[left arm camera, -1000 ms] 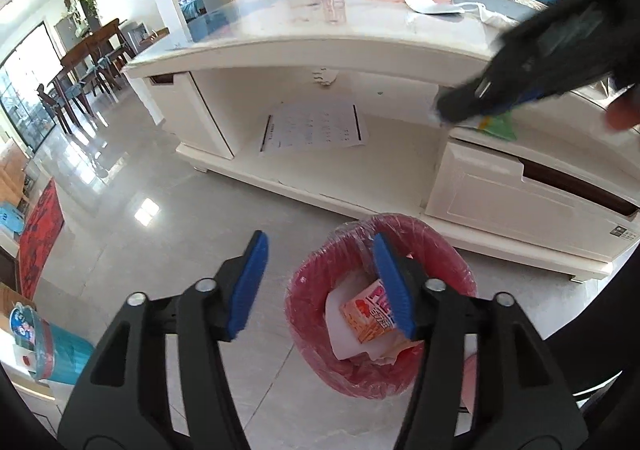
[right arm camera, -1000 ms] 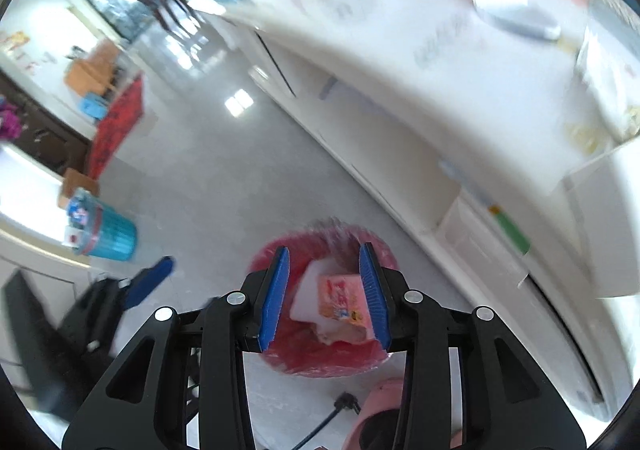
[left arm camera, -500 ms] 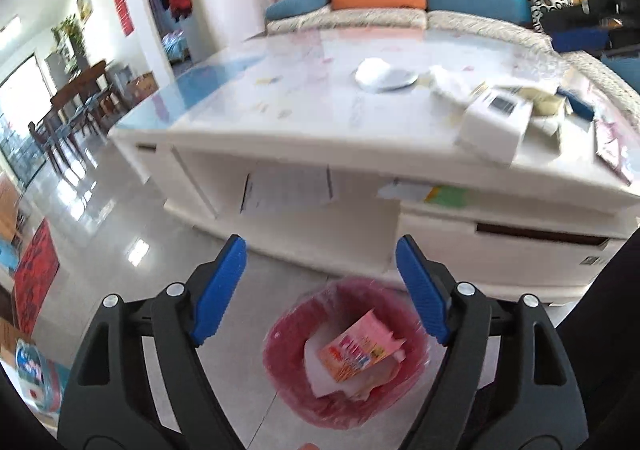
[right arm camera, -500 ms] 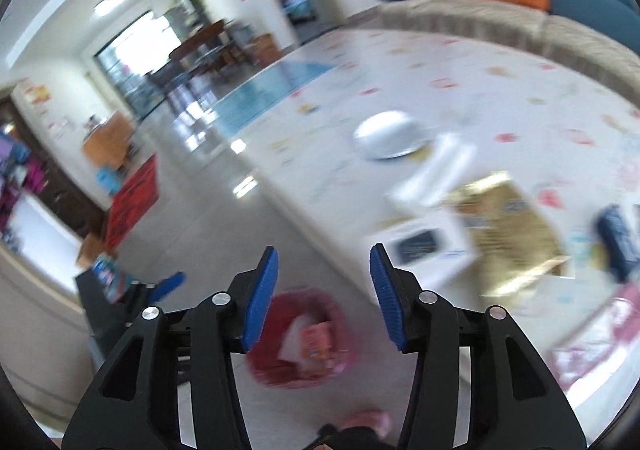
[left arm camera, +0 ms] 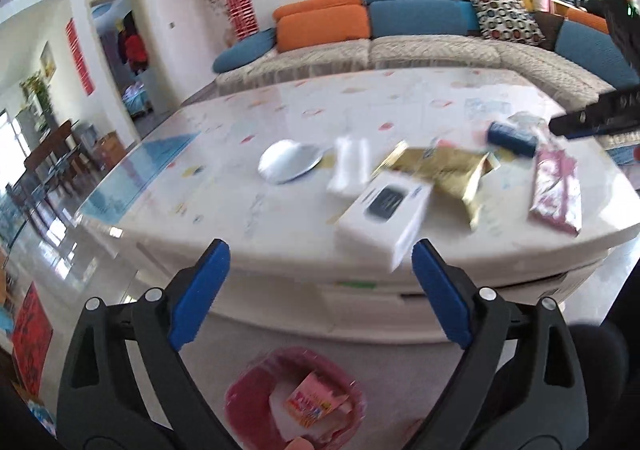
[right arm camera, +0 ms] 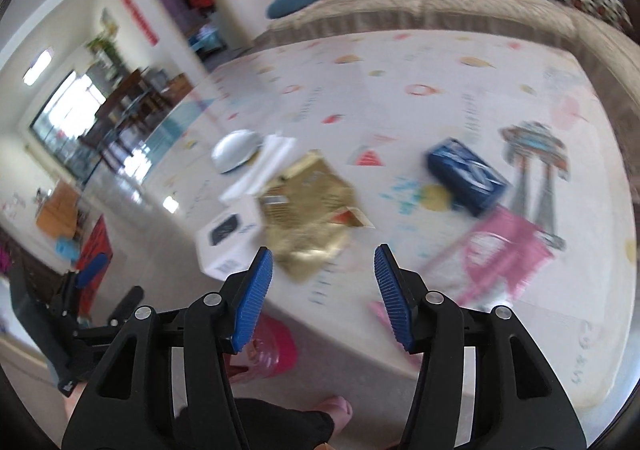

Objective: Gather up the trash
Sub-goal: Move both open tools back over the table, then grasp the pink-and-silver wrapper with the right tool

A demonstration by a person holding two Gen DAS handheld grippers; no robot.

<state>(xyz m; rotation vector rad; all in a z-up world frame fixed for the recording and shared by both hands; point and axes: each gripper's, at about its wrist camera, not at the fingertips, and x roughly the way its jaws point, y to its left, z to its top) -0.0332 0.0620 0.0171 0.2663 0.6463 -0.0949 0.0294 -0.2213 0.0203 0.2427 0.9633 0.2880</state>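
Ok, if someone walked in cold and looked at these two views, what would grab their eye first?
Probably the crumpled gold wrapper in the middle of the litter on the coffee table, between a white box and a dark blue packet. Next, the pink-lined trash bin on the floor in front of the table, already holding a pink snack wrapper. Both the left gripper and the right gripper hang open and empty.

Nothing can be read: the print on the white box (left arm camera: 382, 215) and blue pack (right arm camera: 466, 176) is blurred.
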